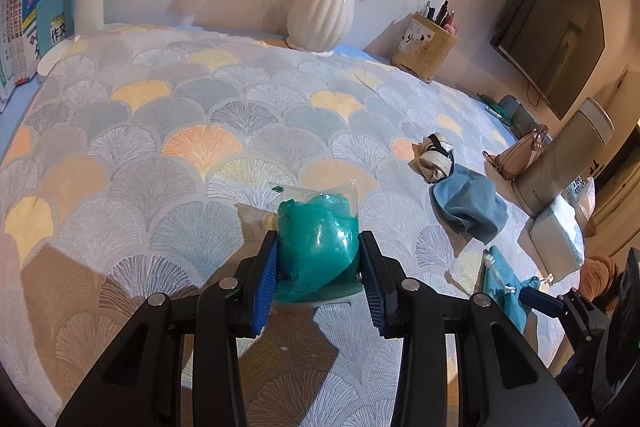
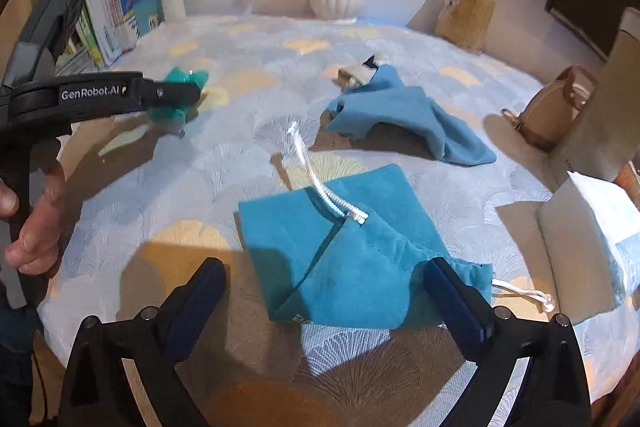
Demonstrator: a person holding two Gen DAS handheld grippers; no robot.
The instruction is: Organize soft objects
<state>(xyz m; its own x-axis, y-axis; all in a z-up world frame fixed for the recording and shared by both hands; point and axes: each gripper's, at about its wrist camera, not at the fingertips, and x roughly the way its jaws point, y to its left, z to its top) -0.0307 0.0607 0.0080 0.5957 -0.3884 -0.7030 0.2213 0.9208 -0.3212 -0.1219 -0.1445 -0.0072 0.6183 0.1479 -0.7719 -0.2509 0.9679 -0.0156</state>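
The left gripper [image 1: 320, 279] holds a clear packet of teal putty [image 1: 318, 231], its jaws narrowed onto the packet's lower half so the soft mass bulges above the blue pads. In the left wrist view the packet sits at centre, over the patterned cloth of the table [image 1: 160, 131].

The right gripper [image 2: 324, 301] has its jaws spread wide, holding nothing; they straddle the near edge of a teal drawstring pouch [image 2: 340, 247] that lies flat on the table, its white cord [image 2: 320, 187] trailing toward 12 o'clock. A crumpled blue cloth [image 2: 400, 115] lies at 1 o'clock from the pouch, well apart, with a rolled beige bundle [image 2: 358, 73] touching its far end.

The step in hand looks like readying the pouch to take the putty. To do it well, the right jaws should pinch only one layer at the pouch's gathered mouth, near the right pad, and lift it so the opening gapes toward 9 o'clock, where the putty waits. The left grip should stay gentle: harder squeezing could split the packet.
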